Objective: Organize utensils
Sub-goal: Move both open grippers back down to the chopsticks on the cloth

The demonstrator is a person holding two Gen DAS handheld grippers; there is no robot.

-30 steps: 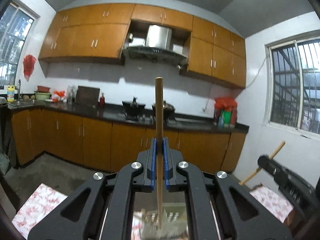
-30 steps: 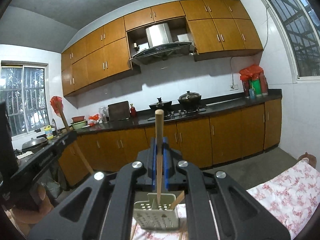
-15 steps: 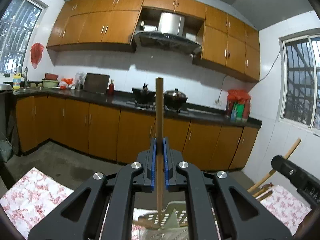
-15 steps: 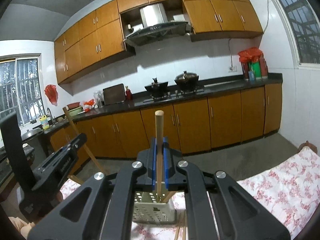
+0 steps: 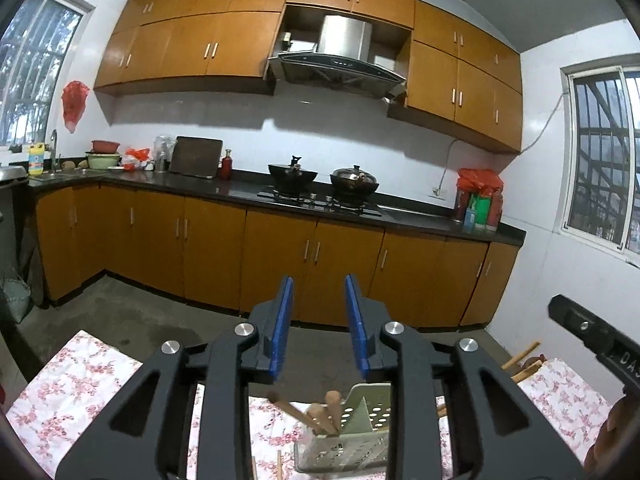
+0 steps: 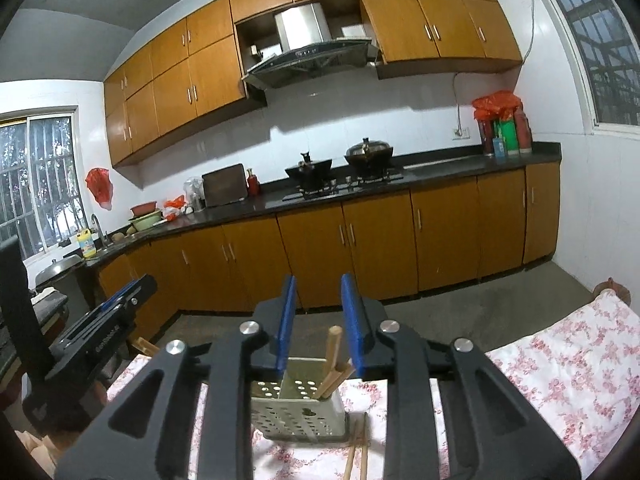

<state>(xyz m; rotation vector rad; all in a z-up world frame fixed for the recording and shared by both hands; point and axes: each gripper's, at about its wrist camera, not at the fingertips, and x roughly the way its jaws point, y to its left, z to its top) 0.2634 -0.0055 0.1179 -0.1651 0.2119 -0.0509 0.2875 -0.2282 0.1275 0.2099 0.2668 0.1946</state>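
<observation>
A pale perforated utensil holder (image 5: 352, 436) (image 6: 298, 410) stands on the floral tablecloth (image 5: 76, 396) (image 6: 568, 376). Several wooden chopsticks (image 5: 320, 414) (image 6: 334, 360) stand in it, leaning. My left gripper (image 5: 318, 324) is open and empty, above and just behind the holder. My right gripper (image 6: 318, 320) is open and empty, right above the holder. Two more chopsticks (image 6: 358, 446) lie on the cloth in front of the holder. The right gripper shows at the right edge of the left wrist view (image 5: 592, 340); the left gripper shows at the left of the right wrist view (image 6: 92, 336).
Kitchen cabinets (image 5: 280, 256) and a dark counter with a stove and pots (image 5: 320, 184) run along the far wall. A bare concrete floor (image 5: 140, 312) lies between table and cabinets. More wooden sticks (image 5: 520, 362) lie near the right gripper.
Both grippers have opened and let go of their chopsticks, which now stand in the holder. Both grippers have tilted down toward the table.
</observation>
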